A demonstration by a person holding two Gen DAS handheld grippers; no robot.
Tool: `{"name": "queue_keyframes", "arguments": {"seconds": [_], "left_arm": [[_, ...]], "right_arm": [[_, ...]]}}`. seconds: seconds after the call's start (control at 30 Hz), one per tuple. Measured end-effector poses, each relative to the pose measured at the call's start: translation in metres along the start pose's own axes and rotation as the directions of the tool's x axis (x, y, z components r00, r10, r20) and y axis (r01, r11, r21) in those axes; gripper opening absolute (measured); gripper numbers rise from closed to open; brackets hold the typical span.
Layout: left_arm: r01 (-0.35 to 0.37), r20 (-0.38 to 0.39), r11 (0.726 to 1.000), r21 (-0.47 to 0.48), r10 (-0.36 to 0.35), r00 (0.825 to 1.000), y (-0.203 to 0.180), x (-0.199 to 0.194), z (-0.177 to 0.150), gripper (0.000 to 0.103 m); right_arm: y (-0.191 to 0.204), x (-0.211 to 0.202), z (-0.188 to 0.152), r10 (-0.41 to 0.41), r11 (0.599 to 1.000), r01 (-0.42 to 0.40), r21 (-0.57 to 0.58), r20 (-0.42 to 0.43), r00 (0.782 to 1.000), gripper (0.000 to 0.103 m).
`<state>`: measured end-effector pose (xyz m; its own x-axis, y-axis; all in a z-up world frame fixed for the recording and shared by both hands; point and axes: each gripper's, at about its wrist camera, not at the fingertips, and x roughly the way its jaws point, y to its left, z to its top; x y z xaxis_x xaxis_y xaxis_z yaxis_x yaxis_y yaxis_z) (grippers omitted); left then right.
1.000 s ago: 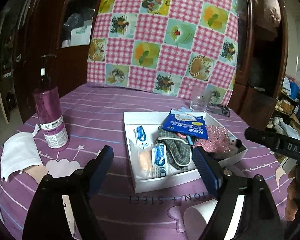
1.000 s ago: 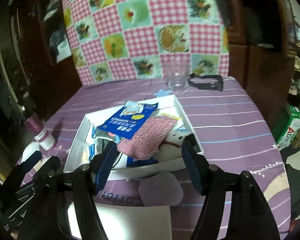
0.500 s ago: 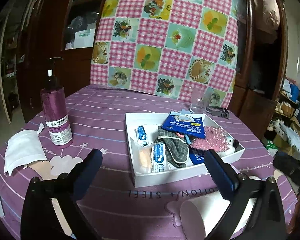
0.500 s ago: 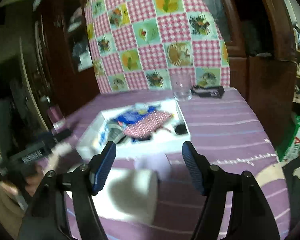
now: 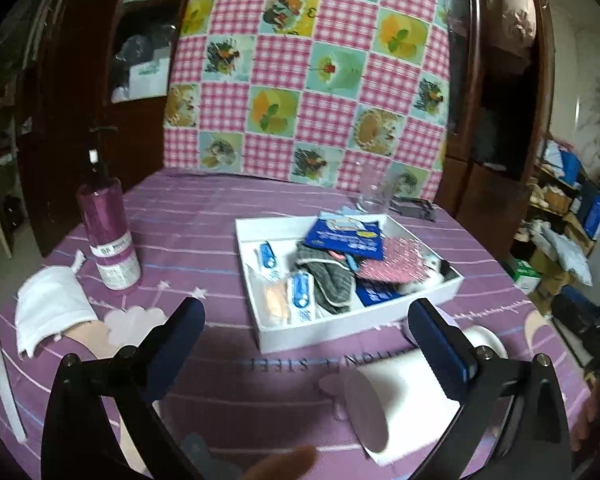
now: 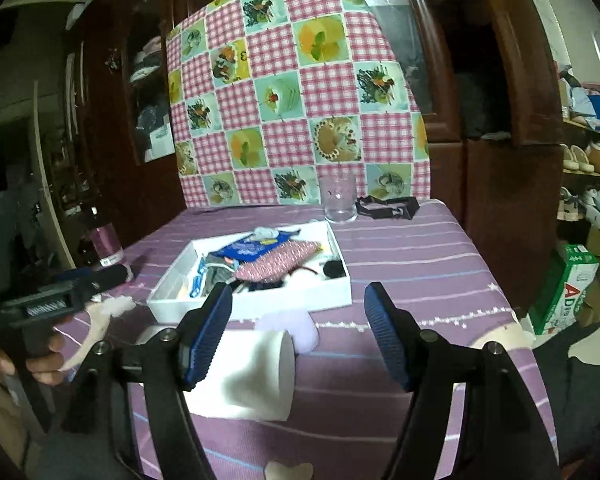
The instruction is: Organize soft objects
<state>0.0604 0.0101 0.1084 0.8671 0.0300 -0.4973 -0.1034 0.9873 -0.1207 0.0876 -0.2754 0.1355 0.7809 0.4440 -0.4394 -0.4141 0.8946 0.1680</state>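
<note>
A white tray (image 5: pixel 260 332) on the purple tablecloth holds several soft things: a grey checked cloth (image 5: pixel 332 280), a pink sparkly pouch (image 5: pixel 396 260), a blue packet (image 5: pixel 344 236), small sachets (image 5: pixel 302 296) and a white plush toy (image 5: pixel 434 268). The tray also shows in the right wrist view (image 6: pixel 260 304). My left gripper (image 5: pixel 306 332) is open and empty, held back from the tray's near edge. My right gripper (image 6: pixel 298 328) is open and empty, in front of the tray. A white cloth (image 5: pixel 48 312) lies at the left.
A white roll (image 6: pixel 244 372) lies on its side near the front edge, also in the left wrist view (image 5: pixel 412 396). A purple pump bottle (image 5: pixel 108 232) stands left. A glass (image 6: pixel 340 200) and a black clip (image 6: pixel 388 206) sit behind the tray. A checked cloth hangs behind.
Both grippers have drawn back and up from the tray, so it looks smaller and farther. The right view has swung up and levelled. Both stay open and empty.
</note>
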Motion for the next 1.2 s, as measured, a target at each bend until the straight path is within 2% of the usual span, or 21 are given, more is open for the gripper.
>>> {"name": "queue_keyframes", "arguments": {"seconds": [0.1,0.23,0.37,0.5,0.6,0.67,0.77,0.87,1.2], "left_arm": [[0.006,-0.049,1.000,-0.007,-0.006,0.999,-0.001,-0.002,-0.004,0.103],[-0.016,-0.040,0.998,0.054,0.018,0.999,-0.006,-0.014,-0.012,0.103],[-0.008,-0.023,0.994,0.105,0.010,1.000,-0.006,-0.025,-0.027,0.103],[-0.027,0.029,0.994,0.106,0.024,0.999,-0.001,-0.031,-0.044,0.103],[-0.022,0.002,0.993,0.117,0.022,1.000,-0.003,-0.030,-0.053,0.103],[-0.007,0.011,0.993,0.121,0.006,1.000,-0.005,-0.032,-0.054,0.103],[-0.028,0.007,0.994,0.108,0.027,1.000,-0.003,-0.030,-0.053,0.103],[-0.018,0.004,0.994,0.108,0.018,1.000,-0.003,-0.030,-0.054,0.103],[-0.033,0.017,0.990,0.135,0.031,0.999,-0.009,-0.032,-0.054,0.103]], "right_arm": [[0.004,0.001,-0.003,-0.017,0.999,0.016,-0.034,-0.022,1.000,0.069],[0.005,0.004,-0.007,-0.040,0.999,0.038,-0.027,-0.079,0.996,0.069],[0.007,0.008,-0.017,-0.007,1.000,0.004,-0.022,-0.156,0.988,0.069],[0.015,-0.003,-0.022,-0.026,0.998,0.019,-0.068,-0.105,0.994,0.069],[0.012,-0.014,-0.026,-0.057,0.998,0.055,-0.038,-0.048,0.997,0.069],[0.009,-0.013,-0.028,-0.068,0.998,0.067,-0.020,-0.054,0.996,0.069],[0.005,-0.004,-0.028,-0.100,0.995,0.100,-0.008,-0.090,0.991,0.069],[0.005,-0.003,-0.028,-0.076,0.997,0.076,-0.003,-0.098,0.992,0.069],[0.009,-0.004,-0.028,-0.097,0.995,0.095,-0.025,-0.090,0.991,0.069]]}}
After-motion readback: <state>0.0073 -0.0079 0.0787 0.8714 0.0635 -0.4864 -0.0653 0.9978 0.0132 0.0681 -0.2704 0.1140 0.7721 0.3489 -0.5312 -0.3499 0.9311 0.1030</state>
